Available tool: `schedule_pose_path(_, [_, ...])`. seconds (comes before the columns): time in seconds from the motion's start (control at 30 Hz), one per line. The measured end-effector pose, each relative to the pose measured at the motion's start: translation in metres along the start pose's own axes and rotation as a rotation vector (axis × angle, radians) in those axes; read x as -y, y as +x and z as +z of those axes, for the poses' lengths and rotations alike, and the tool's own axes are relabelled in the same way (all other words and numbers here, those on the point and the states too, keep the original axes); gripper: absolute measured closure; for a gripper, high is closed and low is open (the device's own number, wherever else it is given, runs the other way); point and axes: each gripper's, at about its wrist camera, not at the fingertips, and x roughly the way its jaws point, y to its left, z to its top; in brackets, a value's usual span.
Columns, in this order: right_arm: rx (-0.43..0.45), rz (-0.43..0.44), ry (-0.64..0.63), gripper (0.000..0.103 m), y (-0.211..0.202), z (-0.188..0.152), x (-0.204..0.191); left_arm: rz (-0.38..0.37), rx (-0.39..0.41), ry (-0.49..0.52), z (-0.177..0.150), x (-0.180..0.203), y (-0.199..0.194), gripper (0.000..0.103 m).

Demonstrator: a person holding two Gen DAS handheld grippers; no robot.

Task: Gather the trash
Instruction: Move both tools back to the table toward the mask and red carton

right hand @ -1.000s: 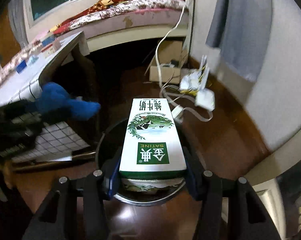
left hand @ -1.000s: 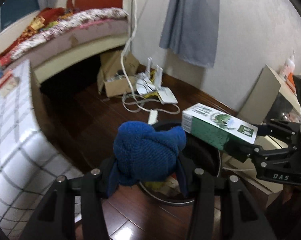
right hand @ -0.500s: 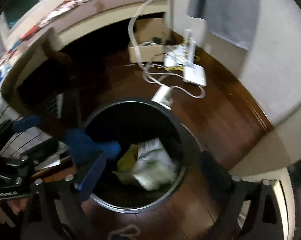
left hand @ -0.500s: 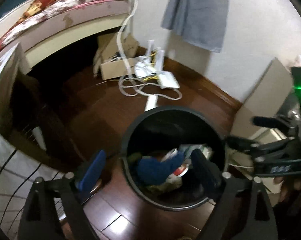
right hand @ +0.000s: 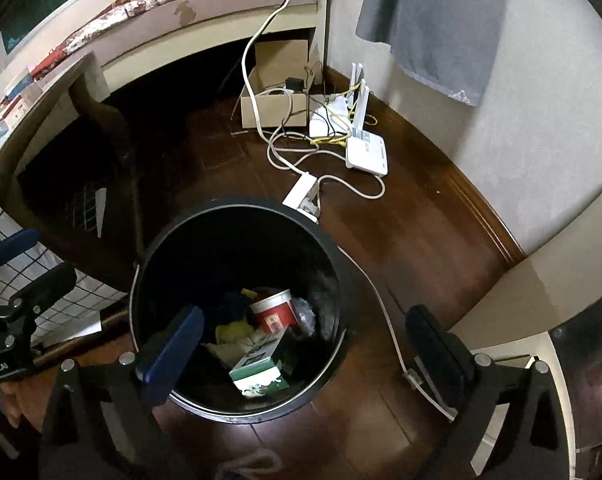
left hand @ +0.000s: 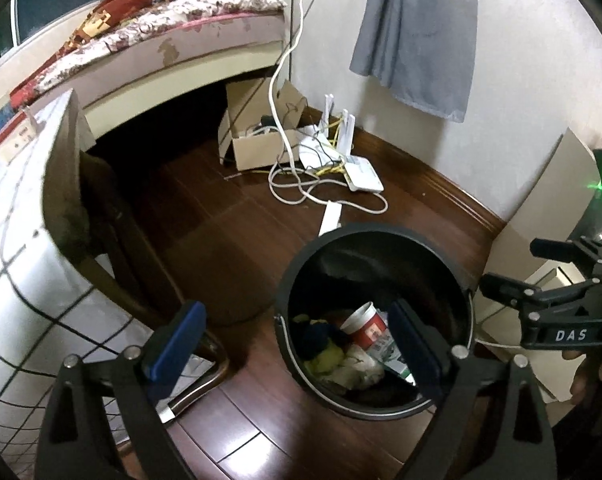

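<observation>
Both grippers, left gripper and right gripper, now spread wide and empty above the black bin, having let go within the last second. Blue knitted cloth and green milk carton, formerly clamped, now lying inside the bin among a red cup and other scraps. Deposit step judged complete; next: withdraw and look for further trash on the wooden floor.
</observation>
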Motion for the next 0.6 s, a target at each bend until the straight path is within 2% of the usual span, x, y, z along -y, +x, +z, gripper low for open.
schedule_pose_path(0.33, [0.064,0.002,-0.025,0.001,-0.022,0.004,-0.016,0.034,0.073,-0.027,0.008,-0.014,-0.033,0.010])
schedule_pose_path(0.6, [0.151,0.041,-0.058,0.001,-0.049,0.013,-0.041,0.063,0.130,-0.057,0.010,-0.034,-0.061,0.010])
